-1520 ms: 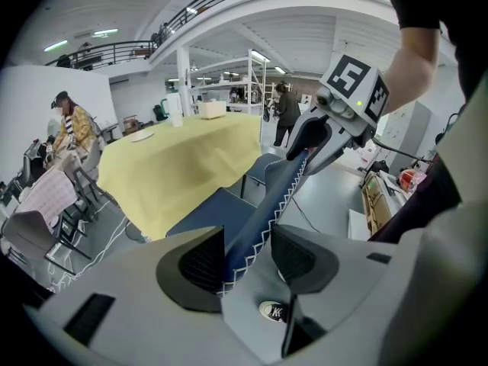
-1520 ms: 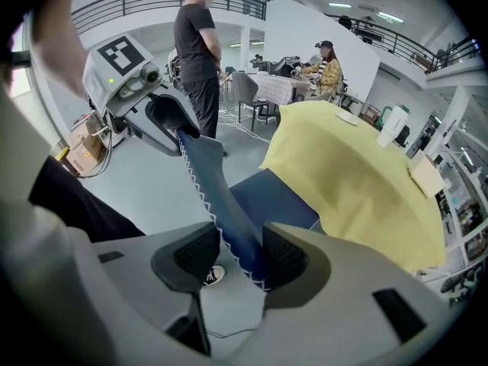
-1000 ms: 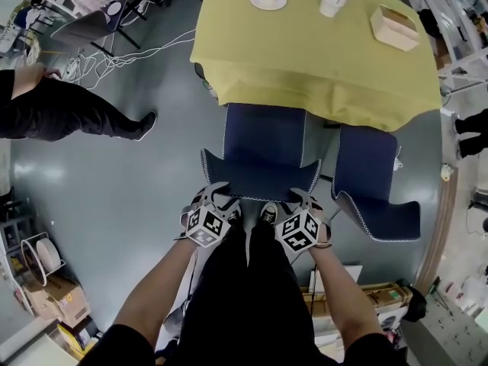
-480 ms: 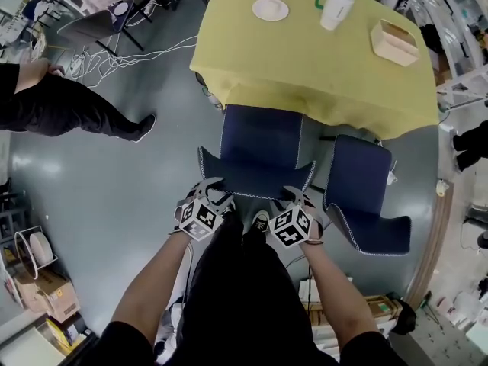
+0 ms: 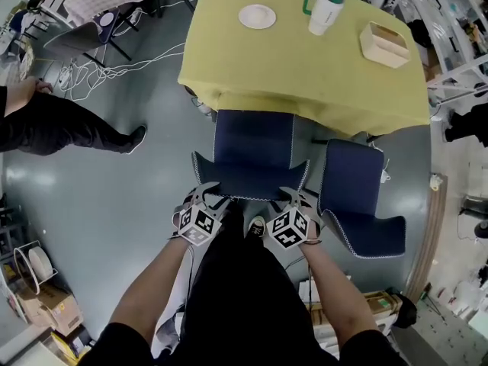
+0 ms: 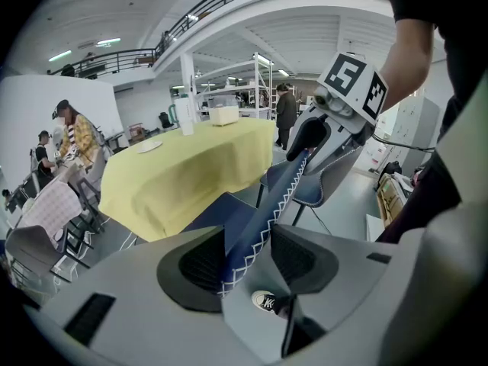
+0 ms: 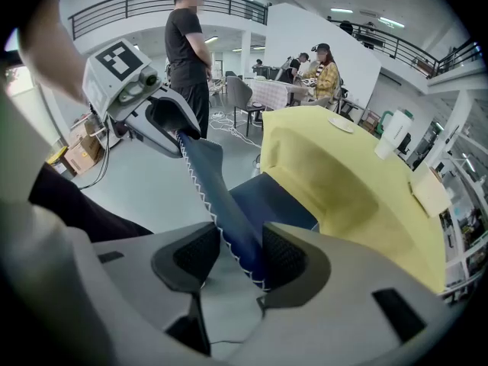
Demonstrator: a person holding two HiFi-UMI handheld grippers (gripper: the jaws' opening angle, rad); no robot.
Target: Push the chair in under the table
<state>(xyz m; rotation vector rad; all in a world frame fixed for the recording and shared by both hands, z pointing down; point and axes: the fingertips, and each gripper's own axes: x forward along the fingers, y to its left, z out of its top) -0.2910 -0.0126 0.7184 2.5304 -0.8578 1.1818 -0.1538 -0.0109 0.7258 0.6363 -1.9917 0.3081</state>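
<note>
Navy chair (image 5: 254, 139) being clamped at the backrest's top edge by left gripper (image 5: 206, 190) and right gripper (image 5: 293, 195), seat being pointed lengthwise at the yellow-clothed table (image 5: 305, 67), its front at the cloth's edge.

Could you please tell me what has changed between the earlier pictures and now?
The dark blue padded chair has slid slightly further under the yellow-clothed table. The left gripper and the right gripper stay clamped on its backrest; the second blue chair beside it has not moved.
</note>
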